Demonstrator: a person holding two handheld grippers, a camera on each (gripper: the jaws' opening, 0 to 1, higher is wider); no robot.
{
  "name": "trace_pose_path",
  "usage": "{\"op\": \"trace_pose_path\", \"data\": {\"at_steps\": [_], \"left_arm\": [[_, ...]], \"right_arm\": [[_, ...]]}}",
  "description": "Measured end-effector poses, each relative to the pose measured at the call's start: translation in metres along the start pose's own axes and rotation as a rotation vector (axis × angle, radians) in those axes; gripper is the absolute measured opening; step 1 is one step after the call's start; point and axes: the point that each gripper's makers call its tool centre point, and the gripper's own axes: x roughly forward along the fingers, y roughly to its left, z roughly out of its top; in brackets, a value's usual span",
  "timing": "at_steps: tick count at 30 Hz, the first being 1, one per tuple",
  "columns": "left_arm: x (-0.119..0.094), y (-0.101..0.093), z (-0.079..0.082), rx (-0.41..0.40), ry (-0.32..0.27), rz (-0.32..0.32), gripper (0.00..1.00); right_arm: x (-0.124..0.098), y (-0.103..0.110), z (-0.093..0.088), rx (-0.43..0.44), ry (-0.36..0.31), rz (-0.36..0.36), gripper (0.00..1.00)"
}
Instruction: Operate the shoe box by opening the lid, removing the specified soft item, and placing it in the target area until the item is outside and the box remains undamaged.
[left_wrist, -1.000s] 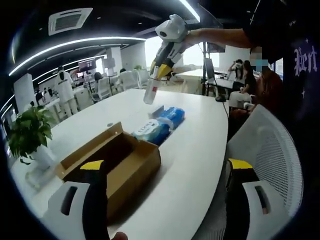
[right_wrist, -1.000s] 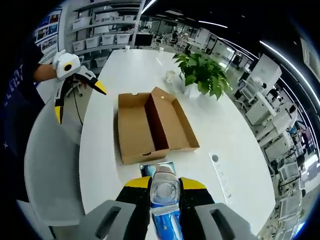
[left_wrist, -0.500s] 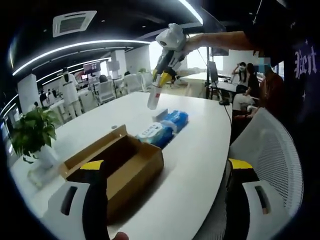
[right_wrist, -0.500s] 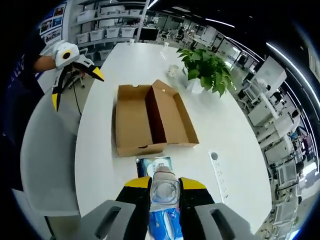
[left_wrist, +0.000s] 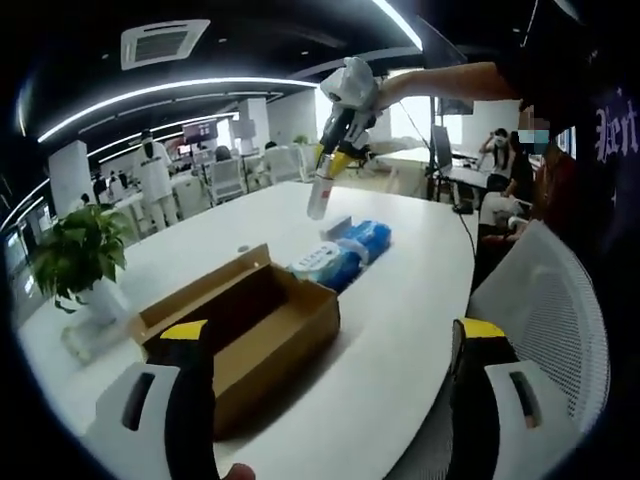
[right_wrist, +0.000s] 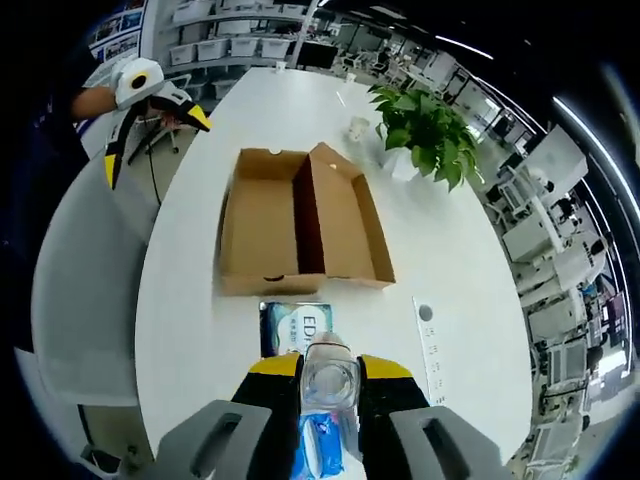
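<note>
The brown cardboard shoe box (right_wrist: 300, 225) lies on the white table (right_wrist: 180, 330) with its lid folded open and its inside bare; in the left gripper view the box (left_wrist: 250, 325) is just beyond my jaws. My right gripper (right_wrist: 330, 368) is shut on a clear plastic bottle (right_wrist: 330, 385) and hangs high above the table. From the left gripper view, that right gripper (left_wrist: 328, 165) holds the bottle (left_wrist: 320, 195) pointing down. A tissue pack (right_wrist: 295, 328) and a blue soft pack (left_wrist: 365, 240) lie beside the box. My left gripper (left_wrist: 332, 330) is open, off the table's edge (right_wrist: 155, 145).
A potted plant (right_wrist: 430, 130) stands at the table's far side, past the box. A white mesh chair (left_wrist: 550, 320) is at the table's edge by the left gripper. A flat socket strip (right_wrist: 428, 350) is set in the table. People sit at desks behind.
My right gripper has risen with the bottle, so the box looks smaller and the tissue pack shows fully. The left gripper stays open, little moved.
</note>
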Motion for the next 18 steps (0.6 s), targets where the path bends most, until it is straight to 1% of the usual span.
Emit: {"op": "trace_pose_path", "data": {"at_steps": [8,10,18], "left_arm": [[-0.005,0.003,-0.003,-0.014,-0.003,0.033,0.99],[-0.006,0.004,-0.004,-0.022,-0.002,0.044,0.99],[-0.01,0.008,-0.005,-0.043,-0.004,0.08,0.99]], "right_arm": [[0.014,-0.011,-0.003,-0.022,0.019,0.024,0.16],[0.018,-0.015,-0.004,-0.038,0.031,0.028,0.16],[0.033,-0.029,-0.001,-0.062,0.033,0.036,0.16]]}}
